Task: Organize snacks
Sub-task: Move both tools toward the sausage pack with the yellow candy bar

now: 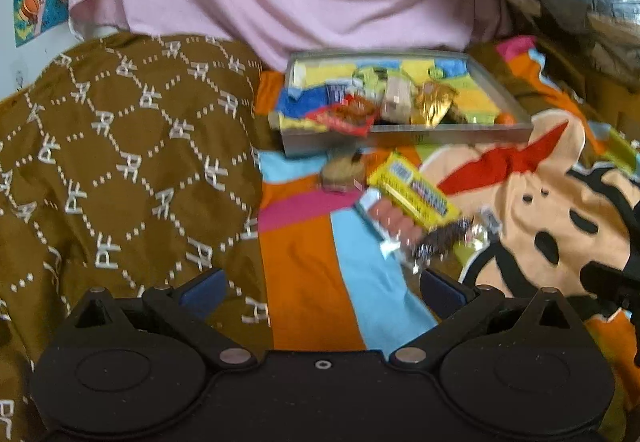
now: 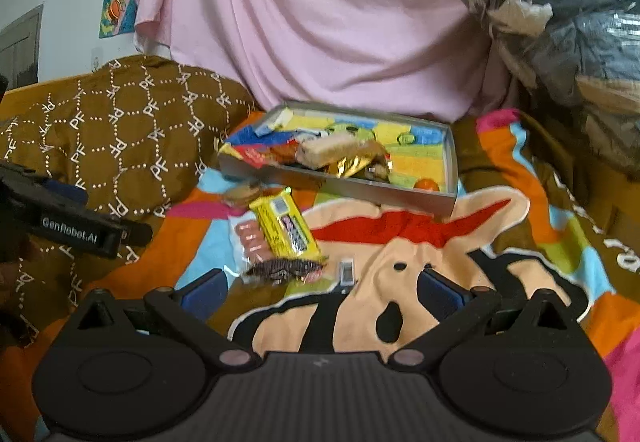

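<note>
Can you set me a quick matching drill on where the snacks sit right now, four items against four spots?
Things:
1. yellow bar
2. gold wrapper
3. sausage pack
4. round brown snack

Places:
A. on the blanket, just outside the tray's near wall
B. inside the tray
C. on top of the sausage pack
D. on the blanket, partly under the yellow bar

Pairs: 1-C, 2-B, 3-D, 4-A

Both grippers, left and right, have jaws open and hold nothing.
</note>
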`<action>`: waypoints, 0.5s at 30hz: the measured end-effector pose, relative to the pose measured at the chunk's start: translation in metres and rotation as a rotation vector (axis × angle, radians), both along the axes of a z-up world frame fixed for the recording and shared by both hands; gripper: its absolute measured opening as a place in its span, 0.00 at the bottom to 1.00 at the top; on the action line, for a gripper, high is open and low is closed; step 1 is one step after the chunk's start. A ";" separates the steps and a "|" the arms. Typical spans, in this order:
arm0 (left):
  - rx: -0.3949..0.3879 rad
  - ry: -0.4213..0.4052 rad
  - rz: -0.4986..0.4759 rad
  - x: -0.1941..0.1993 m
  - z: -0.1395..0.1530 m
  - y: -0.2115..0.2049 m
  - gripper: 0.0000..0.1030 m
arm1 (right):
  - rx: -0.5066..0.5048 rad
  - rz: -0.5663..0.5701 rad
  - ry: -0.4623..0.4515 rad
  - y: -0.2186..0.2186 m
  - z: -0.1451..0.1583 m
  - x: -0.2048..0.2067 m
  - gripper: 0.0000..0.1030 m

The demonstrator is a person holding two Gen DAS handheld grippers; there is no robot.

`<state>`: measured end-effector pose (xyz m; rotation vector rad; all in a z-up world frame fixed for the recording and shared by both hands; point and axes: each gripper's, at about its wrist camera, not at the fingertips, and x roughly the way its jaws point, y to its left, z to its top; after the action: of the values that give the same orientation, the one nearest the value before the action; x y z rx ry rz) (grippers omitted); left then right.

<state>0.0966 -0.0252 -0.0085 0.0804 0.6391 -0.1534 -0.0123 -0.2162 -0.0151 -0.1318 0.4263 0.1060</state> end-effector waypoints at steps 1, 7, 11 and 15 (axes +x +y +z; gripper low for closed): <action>0.005 0.014 -0.001 0.001 -0.003 -0.001 0.99 | 0.001 -0.001 0.010 0.000 -0.002 0.000 1.00; 0.014 0.076 -0.007 0.008 -0.016 -0.003 0.99 | -0.005 -0.007 0.062 0.000 -0.011 0.005 1.00; 0.013 0.098 -0.011 0.015 -0.020 -0.006 0.99 | -0.016 -0.019 0.085 -0.001 -0.015 0.008 1.00; 0.022 0.105 -0.020 0.020 -0.023 -0.008 0.99 | -0.010 -0.028 0.103 -0.002 -0.019 0.012 1.00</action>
<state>0.1163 -0.0336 -0.0319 0.1000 0.7453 -0.1707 0.0000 -0.2185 -0.0341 -0.1307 0.5316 0.0831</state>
